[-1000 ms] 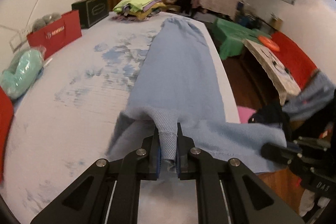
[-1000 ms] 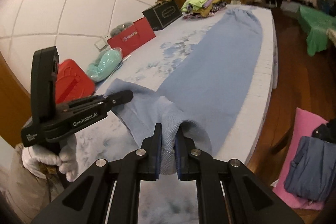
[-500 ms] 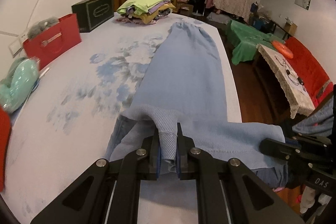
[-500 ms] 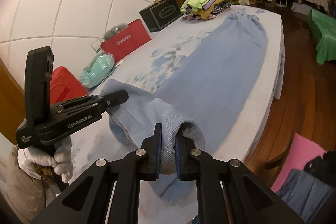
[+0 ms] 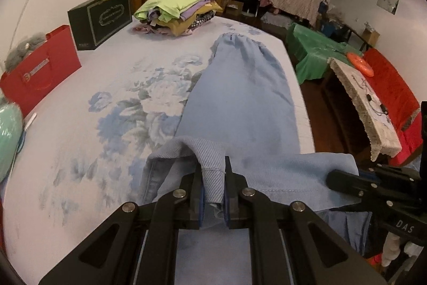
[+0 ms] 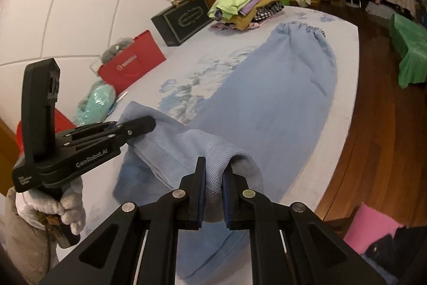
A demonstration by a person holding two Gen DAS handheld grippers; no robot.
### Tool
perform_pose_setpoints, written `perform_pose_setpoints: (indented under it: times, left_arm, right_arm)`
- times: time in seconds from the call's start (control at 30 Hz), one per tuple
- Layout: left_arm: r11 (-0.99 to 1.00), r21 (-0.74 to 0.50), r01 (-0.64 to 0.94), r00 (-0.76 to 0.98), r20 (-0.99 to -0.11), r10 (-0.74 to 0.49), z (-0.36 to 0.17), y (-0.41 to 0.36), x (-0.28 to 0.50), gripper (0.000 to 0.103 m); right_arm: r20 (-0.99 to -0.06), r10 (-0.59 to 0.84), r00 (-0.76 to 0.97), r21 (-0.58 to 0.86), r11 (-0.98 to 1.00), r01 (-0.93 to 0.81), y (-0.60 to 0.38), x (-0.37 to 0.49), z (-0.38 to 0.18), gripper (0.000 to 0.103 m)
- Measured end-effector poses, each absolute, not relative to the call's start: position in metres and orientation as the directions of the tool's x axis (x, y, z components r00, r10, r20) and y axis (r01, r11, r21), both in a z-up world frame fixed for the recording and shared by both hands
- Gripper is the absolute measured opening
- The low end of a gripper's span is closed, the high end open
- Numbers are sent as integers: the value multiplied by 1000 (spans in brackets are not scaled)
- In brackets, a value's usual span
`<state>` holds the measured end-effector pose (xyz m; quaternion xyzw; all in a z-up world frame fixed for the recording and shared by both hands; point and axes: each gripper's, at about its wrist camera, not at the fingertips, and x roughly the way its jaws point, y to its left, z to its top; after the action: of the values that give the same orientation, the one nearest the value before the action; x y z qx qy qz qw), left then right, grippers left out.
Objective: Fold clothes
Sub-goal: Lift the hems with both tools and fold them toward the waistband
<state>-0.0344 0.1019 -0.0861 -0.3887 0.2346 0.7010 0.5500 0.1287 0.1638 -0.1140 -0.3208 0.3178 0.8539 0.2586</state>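
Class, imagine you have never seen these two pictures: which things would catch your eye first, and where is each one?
First, the long light-blue garment stretched down the flowered bed, its near end pinched up by the left gripper and the right gripper. Then the stack of folded clothes at the far end, and the red bag along the left edge.

My left hand-held gripper [image 5: 213,194] is matt black plastic with small shiny metal screws, clamped on pale blue trousers [image 5: 240,103] of ribbed twill cloth. Beneath them the surface [image 5: 80,146] wears smooth, matt floral cloth. To my right hand-held gripper's [image 6: 213,194] right, the wooden floor [image 6: 379,124] gleams glossy.
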Motion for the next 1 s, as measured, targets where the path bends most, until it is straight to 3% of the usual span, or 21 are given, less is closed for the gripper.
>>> perform_pose_setpoints:
  times: [0.37,0.73,1.0]
  left_arm:
    - [-268,-14,-963,-121,-868,481,-133,297,-68,8]
    - [-223,-1,-975,-99,-893,439,-139,513,-99,9]
    - [-238,-84,-968,-23,-910,414,-160,577,-122,14]
  right_arm:
    - [-701,105,-705,495,-641,-587,352,96,-158,10]
    - [-682,134,-719,535,-579,-615,554,87,-147,10]
    - [-670,74,-739,652,-417,-633,619,89,-179,15]
